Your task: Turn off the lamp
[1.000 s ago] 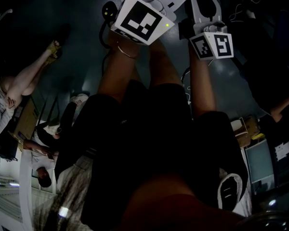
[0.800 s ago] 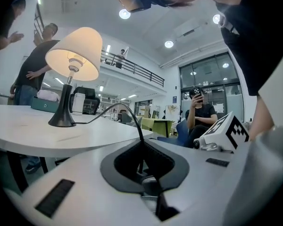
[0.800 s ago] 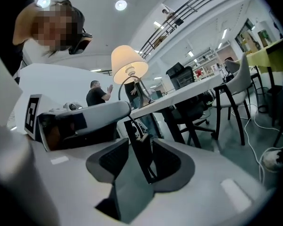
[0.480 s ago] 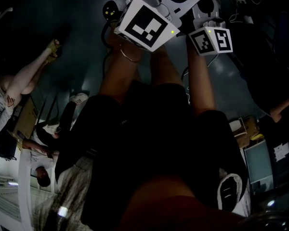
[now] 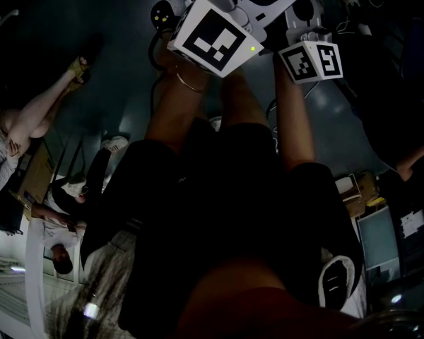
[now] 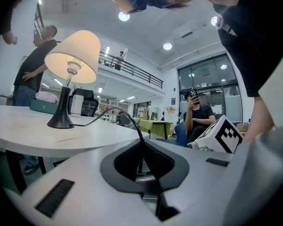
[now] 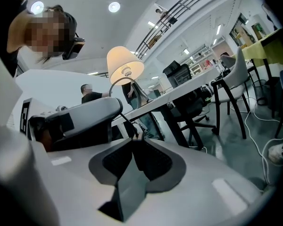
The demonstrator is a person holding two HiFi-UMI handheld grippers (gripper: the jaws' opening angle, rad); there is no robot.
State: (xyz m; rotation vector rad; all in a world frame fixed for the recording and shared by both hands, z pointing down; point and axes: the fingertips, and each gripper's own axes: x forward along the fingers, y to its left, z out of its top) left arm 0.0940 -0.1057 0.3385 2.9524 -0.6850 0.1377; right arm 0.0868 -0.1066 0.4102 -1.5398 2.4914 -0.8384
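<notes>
The lamp [image 6: 71, 60] is standing upright on the white table [image 6: 23, 135], well to the left of both grippers, and its shade is glowing. Its black cord [image 6: 115, 111] is running off the table edge into the left gripper [image 6: 141, 144], whose jaws are pinching together on it. From there the cord is passing to the right gripper [image 7: 134, 137]. That gripper's jaws have just been closing and are now nipping the cord at a small dark lump, probably the switch. Compared with a second ago, the hands are hardly shifting. The bulb is burning, so the squeeze is not yet cutting the light and the press likely needs finishing.
</notes>
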